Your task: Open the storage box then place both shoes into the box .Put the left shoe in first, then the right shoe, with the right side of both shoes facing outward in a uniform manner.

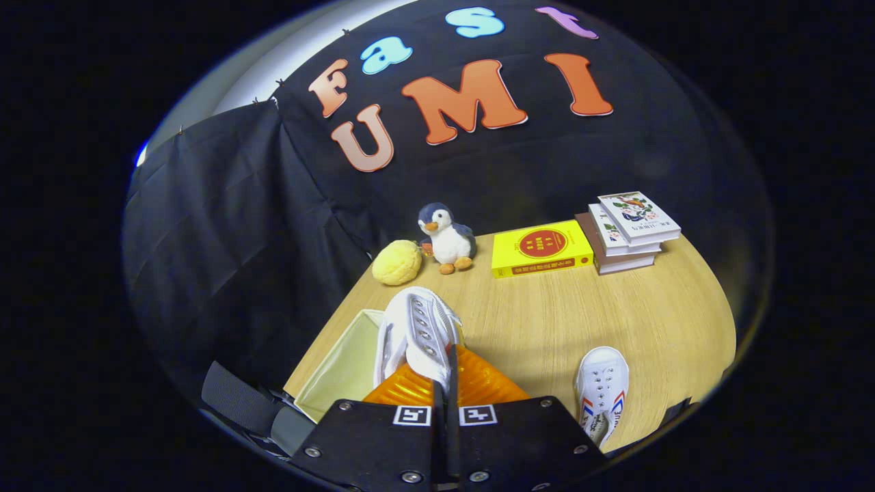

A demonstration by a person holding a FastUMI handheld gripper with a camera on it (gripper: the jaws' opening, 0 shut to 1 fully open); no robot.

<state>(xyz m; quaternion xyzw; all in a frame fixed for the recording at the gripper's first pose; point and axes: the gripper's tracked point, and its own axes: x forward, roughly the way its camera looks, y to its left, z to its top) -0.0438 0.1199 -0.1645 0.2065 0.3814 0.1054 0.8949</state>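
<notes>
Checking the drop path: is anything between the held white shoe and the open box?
Nothing visible. The claw is shut on the white shoe, held right beside the open storage box, whose visible interior looks bare. The other shoe lies apart on the table.

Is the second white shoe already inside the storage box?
No. The second shoe lies on the wooden table, while the jaws grip the first shoe beside the open box.

Gripper (pixel 446 383): fingers closed on a white sneaker (pixel 418 331), held toe-up over the open beige storage box (pixel 342 369).
Second white sneaker (pixel 601 393): flat on the wooden table (pixel 547 321), right of the fingers.
Far edge: yellow plush ball (pixel 397 262), penguin toy (pixel 448 238), yellow book (pixel 541 249), book stack (pixel 627 231).
</notes>
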